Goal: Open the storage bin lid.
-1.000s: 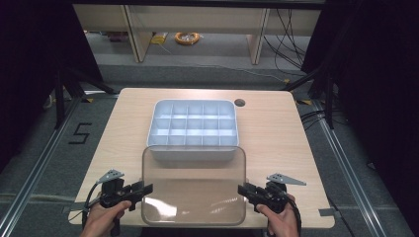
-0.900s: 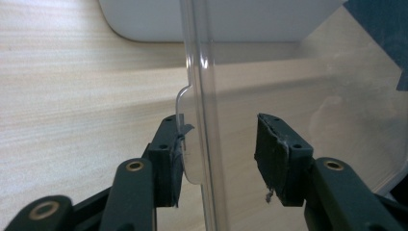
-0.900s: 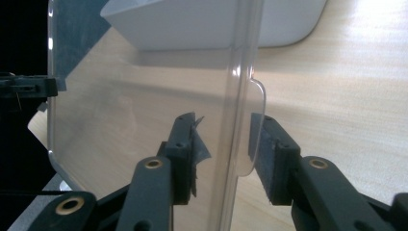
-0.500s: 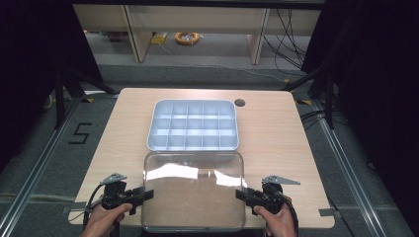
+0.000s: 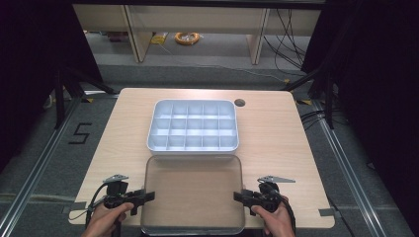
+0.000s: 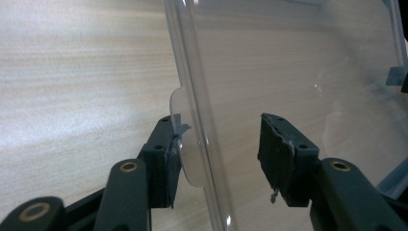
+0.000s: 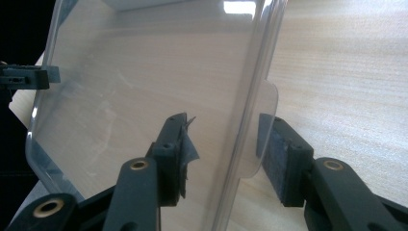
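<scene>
Clear plastic lid [image 5: 192,192] lay flat on the near part of the wooden table [image 5: 276,133], just in front of the white compartment tray [image 5: 193,126]. Left gripper [image 5: 143,196] stood at the lid's left edge, its jaws just opened, the edge tab [image 6: 185,144] between them, one pad touching, the other apart. Right gripper [image 5: 240,196] stood at the right edge, likewise just released, its jaws straddling the rim without pressing.

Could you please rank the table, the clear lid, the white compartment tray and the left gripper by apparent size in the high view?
1. table
2. clear lid, nearer the camera, so barely ahead
3. white compartment tray
4. left gripper
</scene>
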`<action>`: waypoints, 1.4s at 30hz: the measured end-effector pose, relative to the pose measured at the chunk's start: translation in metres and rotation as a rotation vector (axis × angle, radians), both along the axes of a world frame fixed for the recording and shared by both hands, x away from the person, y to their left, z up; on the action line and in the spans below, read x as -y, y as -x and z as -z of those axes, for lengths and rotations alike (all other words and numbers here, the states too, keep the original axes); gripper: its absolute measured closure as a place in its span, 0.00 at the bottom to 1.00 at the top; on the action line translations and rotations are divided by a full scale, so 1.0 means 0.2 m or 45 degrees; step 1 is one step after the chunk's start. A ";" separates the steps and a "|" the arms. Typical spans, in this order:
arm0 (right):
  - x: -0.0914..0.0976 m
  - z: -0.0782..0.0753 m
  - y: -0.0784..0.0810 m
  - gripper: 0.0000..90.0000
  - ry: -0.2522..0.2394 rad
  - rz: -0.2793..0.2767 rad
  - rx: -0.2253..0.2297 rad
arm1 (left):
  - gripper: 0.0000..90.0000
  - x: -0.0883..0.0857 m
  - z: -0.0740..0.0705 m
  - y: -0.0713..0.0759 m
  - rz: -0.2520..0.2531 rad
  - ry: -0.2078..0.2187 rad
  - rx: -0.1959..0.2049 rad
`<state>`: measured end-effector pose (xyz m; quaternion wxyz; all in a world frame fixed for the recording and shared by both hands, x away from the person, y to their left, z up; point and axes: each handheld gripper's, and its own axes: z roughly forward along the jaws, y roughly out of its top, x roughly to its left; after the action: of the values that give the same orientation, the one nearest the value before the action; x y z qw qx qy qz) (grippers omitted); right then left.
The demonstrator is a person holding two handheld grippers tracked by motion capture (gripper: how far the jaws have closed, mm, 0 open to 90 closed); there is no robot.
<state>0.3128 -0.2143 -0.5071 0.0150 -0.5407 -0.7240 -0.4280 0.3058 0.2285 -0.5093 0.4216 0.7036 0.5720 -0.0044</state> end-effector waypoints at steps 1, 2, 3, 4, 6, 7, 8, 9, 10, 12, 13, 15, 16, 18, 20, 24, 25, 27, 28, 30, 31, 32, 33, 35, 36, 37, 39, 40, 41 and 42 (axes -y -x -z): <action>0.00 0.00 0.00 0.61 -0.006 -0.001 -0.007 | 0.55 0.00 0.00 0.00 -0.001 0.002 -0.003; 0.00 0.01 0.00 0.61 -0.005 -0.009 -0.007 | 0.55 0.00 0.01 0.00 0.000 0.004 -0.006; 0.00 0.01 -0.01 0.60 -0.006 -0.010 -0.017 | 0.55 0.00 0.01 0.00 0.006 -0.001 -0.010; 0.00 0.01 -0.01 0.60 -0.007 -0.007 -0.020 | 0.55 0.00 0.01 -0.01 0.002 0.000 -0.011; 0.00 0.01 -0.01 0.60 0.002 -0.013 -0.023 | 0.55 0.00 0.01 -0.01 -0.003 0.001 -0.013; 0.00 0.02 -0.01 0.59 0.011 -0.005 -0.022 | 0.55 0.00 0.01 -0.01 -0.001 -0.003 -0.013; 0.00 0.02 -0.01 0.59 0.011 -0.006 -0.024 | 0.54 0.00 0.01 -0.01 0.010 -0.014 -0.013; 0.00 0.02 -0.01 0.59 0.007 -0.007 -0.035 | 0.54 0.01 0.02 -0.02 0.012 -0.024 -0.010; -0.01 0.02 -0.02 0.58 0.013 -0.007 -0.035 | 0.53 0.00 0.02 -0.02 0.022 -0.041 -0.009; -0.01 0.02 -0.02 0.58 0.022 -0.004 -0.039 | 0.54 -0.01 0.01 -0.02 0.035 -0.053 -0.009; -0.01 0.02 -0.02 0.58 0.028 -0.002 -0.043 | 0.54 0.01 0.02 -0.02 0.004 -0.032 -0.001; -0.01 0.02 -0.02 0.58 0.042 -0.007 -0.023 | 0.54 0.01 0.02 -0.02 0.001 -0.047 0.005; -0.01 0.02 -0.02 0.58 0.048 -0.006 -0.020 | 0.54 0.01 0.02 -0.02 -0.001 -0.052 0.008; -0.01 0.01 -0.02 0.58 0.040 -0.024 -0.019 | 0.54 0.01 0.02 -0.02 0.005 -0.065 0.018; -0.01 0.01 -0.02 0.57 0.032 -0.024 -0.021 | 0.54 0.01 0.02 -0.02 0.007 -0.067 0.021; -0.01 0.01 -0.03 0.56 0.048 -0.025 -0.015 | 0.54 0.00 0.01 -0.02 0.032 -0.107 0.027; -0.01 0.01 -0.03 0.54 0.057 -0.013 -0.013 | 0.54 0.00 0.02 -0.02 0.016 -0.106 0.035; -0.02 0.00 -0.03 0.51 0.098 -0.002 0.001 | 0.54 0.01 0.02 -0.02 -0.007 -0.098 0.047; -0.01 0.00 -0.03 0.53 0.113 -0.008 0.013 | 0.54 -0.01 0.01 -0.02 0.018 -0.119 0.036; -0.01 -0.01 -0.03 0.54 0.091 -0.017 0.029 | 0.54 -0.01 0.01 -0.02 0.004 -0.129 0.040; -0.02 -0.03 -0.02 0.55 0.067 0.013 -0.020 | 0.52 -0.01 0.01 -0.02 -0.012 -0.131 0.050; -0.01 -0.02 -0.04 0.55 0.102 -0.006 0.030 | 0.51 -0.01 0.01 -0.02 -0.010 -0.127 0.053; -0.01 -0.02 -0.04 0.55 0.096 -0.008 0.035 | 0.50 -0.01 0.01 -0.02 -0.038 -0.118 0.059; -0.01 -0.02 -0.05 0.55 0.083 -0.002 0.040 | 0.49 -0.02 0.00 -0.02 -0.048 -0.118 0.077; -0.01 -0.02 -0.06 0.55 0.096 0.001 0.050 | 0.48 -0.02 0.00 -0.02 -0.069 -0.107 0.083; -0.01 -0.03 -0.05 0.54 0.072 -0.012 0.045 | 0.48 -0.03 -0.01 -0.02 -0.054 -0.118 0.083; -0.01 -0.03 -0.06 0.52 0.073 -0.006 0.074 | 0.48 -0.04 -0.02 -0.01 -0.054 -0.115 0.093; -0.01 -0.04 -0.06 0.51 0.070 -0.001 0.081 | 0.47 -0.04 -0.02 -0.01 -0.046 -0.115 0.103; -0.02 -0.06 -0.04 0.49 0.033 0.016 0.057 | 0.47 -0.04 -0.03 -0.01 -0.045 -0.105 0.111; -0.02 -0.07 -0.04 0.48 0.028 0.016 0.063 | 0.46 -0.03 -0.03 -0.01 -0.068 -0.072 0.125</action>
<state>0.3214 -0.2103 -0.4930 -0.0116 -0.5345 -0.7256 -0.4332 0.3085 0.2342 -0.5032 0.4290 0.6991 0.5691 0.0573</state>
